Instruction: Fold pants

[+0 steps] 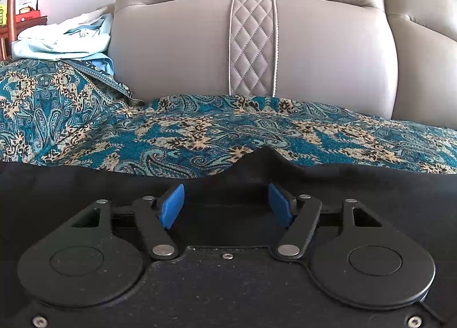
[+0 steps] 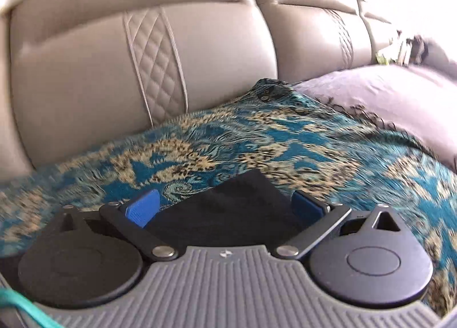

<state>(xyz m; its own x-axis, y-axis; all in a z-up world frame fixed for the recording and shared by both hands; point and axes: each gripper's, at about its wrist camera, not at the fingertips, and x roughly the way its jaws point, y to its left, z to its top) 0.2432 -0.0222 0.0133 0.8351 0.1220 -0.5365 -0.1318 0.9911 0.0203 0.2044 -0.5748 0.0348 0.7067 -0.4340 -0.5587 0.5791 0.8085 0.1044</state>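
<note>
Reading labels: no brand or writing can be made out in either view; the small boxes at the far upper left of the left wrist view are too blurred to read.
Left gripper: the left gripper (image 1: 225, 203) sits low and level at the bottom centre of its frame, blue pads (image 1: 171, 206) spread wide, nothing pinched between them.
Right gripper: the right gripper (image 2: 224, 208) is tilted a little, also low in its frame, its blue pads (image 2: 141, 208) apart and released.
Pants, left view: the black pants (image 1: 57, 185) lie across the lower frame under and ahead of the left gripper, with a raised peak of cloth just beyond the gap between the fingers.
Pants, right view: a corner of the black pants (image 2: 240, 199) lies in the gap between the spread fingers, not clamped.
Surface: a teal patterned throw (image 1: 200, 134) covers the sofa seat under the pants.
Backdrop: grey leather sofa back (image 1: 177, 48) with a quilted strip fills the upper frame.
Upper left: a light blue garment (image 1: 62, 42) is heaped on the throw beside the sofa back.
Right side: a purple cushion (image 2: 371, 91) sits at the throw's fringed edge.
</note>
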